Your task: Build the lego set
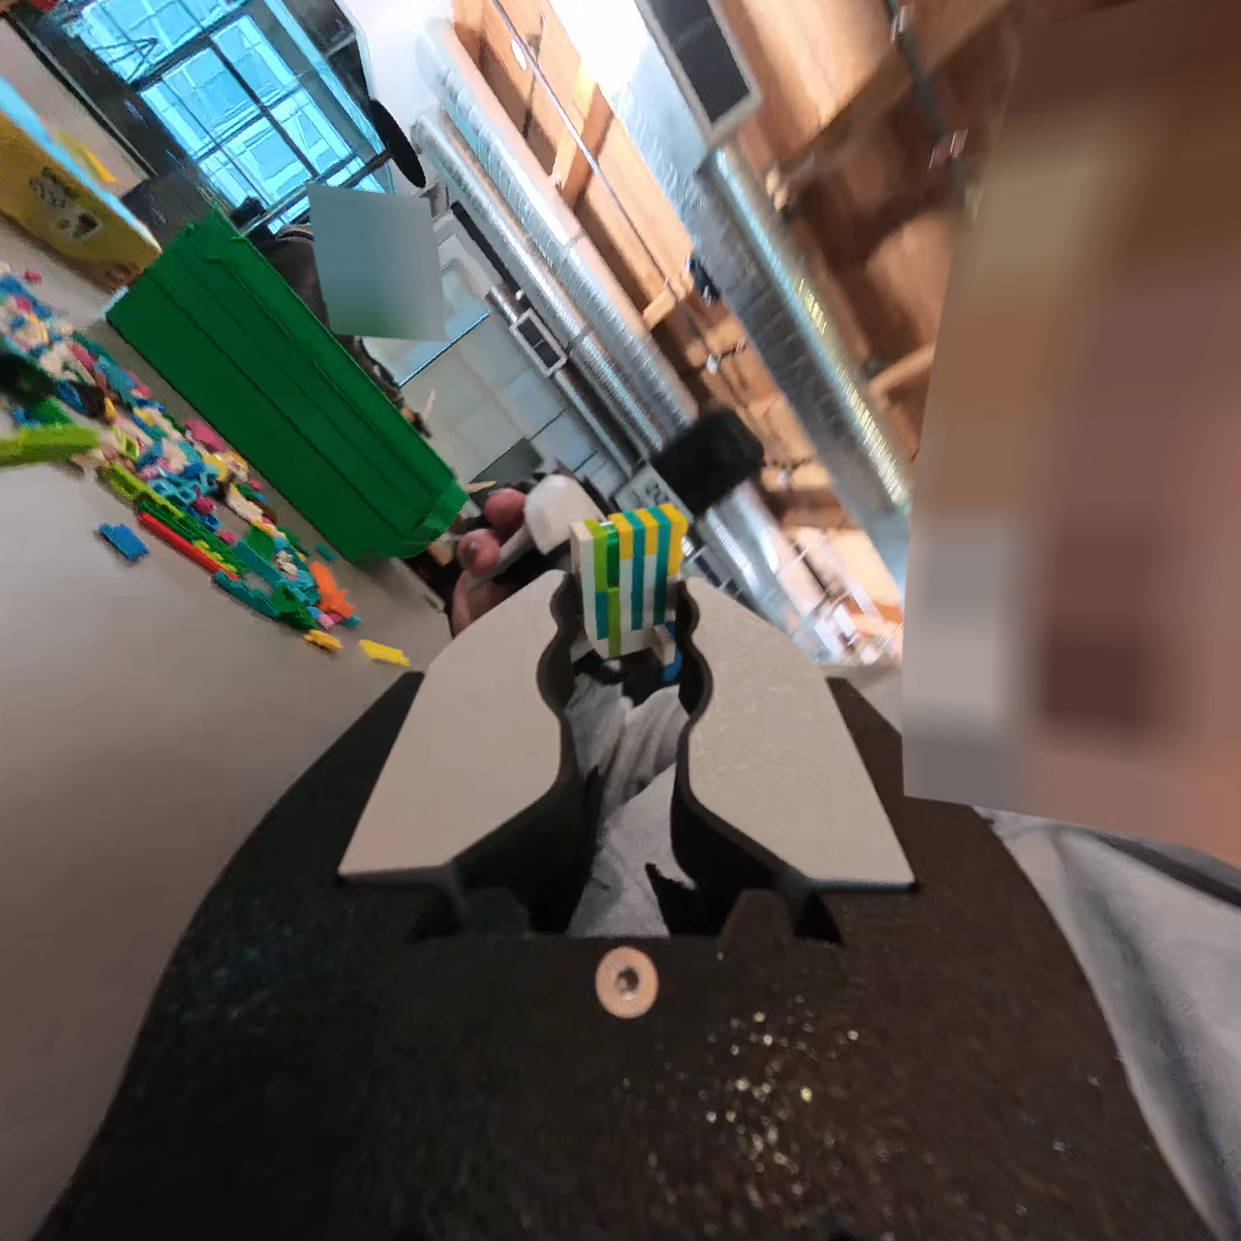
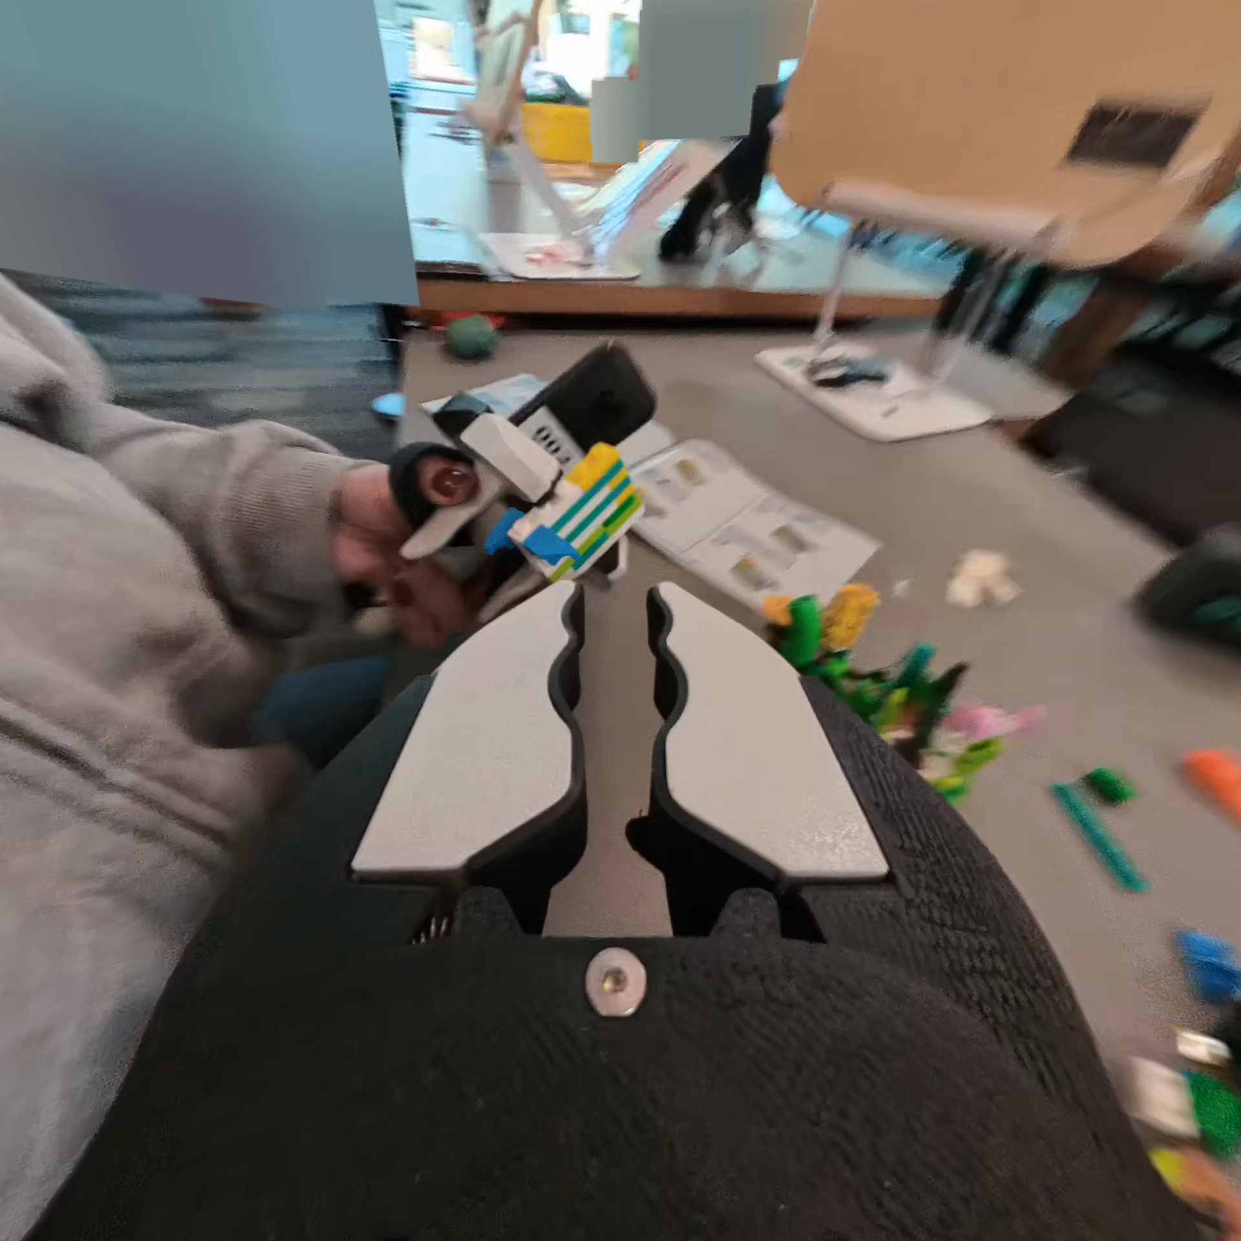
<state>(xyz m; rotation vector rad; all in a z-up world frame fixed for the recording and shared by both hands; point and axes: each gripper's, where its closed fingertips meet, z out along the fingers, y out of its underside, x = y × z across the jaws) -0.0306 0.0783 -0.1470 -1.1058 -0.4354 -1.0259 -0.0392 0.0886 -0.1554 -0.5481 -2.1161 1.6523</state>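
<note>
A striped block of toy bricks (image 1: 631,577), white with teal, green and yellow bands, sits pinched between the fingertips of our left hand-held gripper (image 1: 621,604), raised off the worktop (image 1: 168,705). In the right wrist view we see the same block (image 2: 584,520) in that gripper's grasp, with blue pieces at its near end, held by a hand (image 2: 396,571) in a grey sleeve (image 2: 168,571). Our right hand-held gripper (image 2: 614,598) hovers just below the block, its fingers (image 2: 712,671) slightly apart with only the grey worktop showing between them, gripping nothing. Just right of it stands a small brick model of green stems with yellow and pink flowers (image 2: 893,678). An open instruction booklet (image 2: 752,530) lies beyond the block. Loose bricks (image 2: 1101,833) are scattered at the right edge. In the left wrist view we see a heap of mixed coloured bricks (image 1: 168,483) spread beside a green bin (image 1: 289,403).
</note>
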